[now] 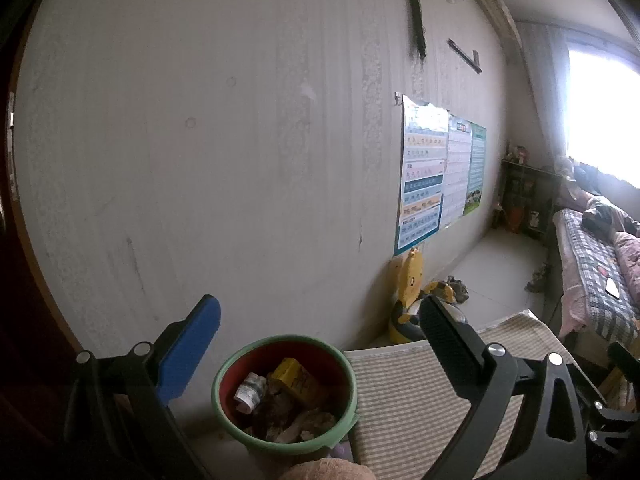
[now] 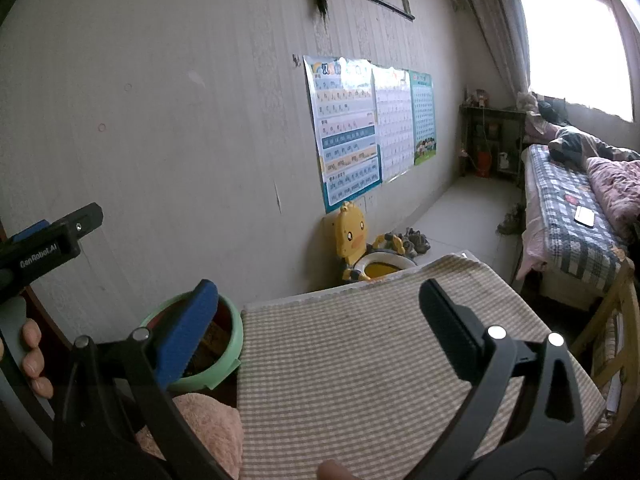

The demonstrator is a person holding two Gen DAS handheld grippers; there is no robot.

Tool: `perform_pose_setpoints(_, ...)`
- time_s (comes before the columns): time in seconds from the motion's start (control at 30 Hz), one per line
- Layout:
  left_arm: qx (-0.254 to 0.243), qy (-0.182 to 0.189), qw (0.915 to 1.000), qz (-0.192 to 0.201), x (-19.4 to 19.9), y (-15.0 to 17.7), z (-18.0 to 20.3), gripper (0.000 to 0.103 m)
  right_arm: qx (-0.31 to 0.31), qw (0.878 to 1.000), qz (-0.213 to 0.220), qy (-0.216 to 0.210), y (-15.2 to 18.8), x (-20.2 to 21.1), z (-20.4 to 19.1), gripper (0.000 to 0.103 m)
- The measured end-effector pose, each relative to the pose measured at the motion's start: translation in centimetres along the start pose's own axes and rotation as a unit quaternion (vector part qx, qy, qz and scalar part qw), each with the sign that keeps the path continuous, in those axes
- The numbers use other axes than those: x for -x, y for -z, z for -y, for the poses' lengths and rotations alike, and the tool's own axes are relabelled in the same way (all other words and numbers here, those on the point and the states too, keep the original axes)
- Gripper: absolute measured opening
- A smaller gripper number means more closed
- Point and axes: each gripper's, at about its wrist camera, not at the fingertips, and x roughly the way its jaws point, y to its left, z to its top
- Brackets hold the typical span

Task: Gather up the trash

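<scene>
A green-rimmed red bucket stands on the floor by the wall, holding trash: a yellow box, a small white bottle and crumpled brown scraps. My left gripper hangs open above and around it, nothing between its fingers. In the right wrist view the same bucket sits left of a checked cloth surface, partly hidden by the blue pad. My right gripper is open and empty over that cloth. The left gripper's body shows at the far left, held by a hand.
A yellow duck potty stands by the wall beyond the table. Posters hang on the wall. A bed with a checked blanket fills the right side. A pink fuzzy cloth lies near the bucket. Wooden chair at right.
</scene>
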Motion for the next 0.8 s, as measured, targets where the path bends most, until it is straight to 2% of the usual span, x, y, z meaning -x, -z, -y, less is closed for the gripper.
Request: perform_pose_setpoints(0.8,-0.002,0.0,0.9999,-0.016,-0.73,0.54,0.37,0.095,-0.001,1.0,-0.018,0.001,0.68,-1.01,0.2,0.1)
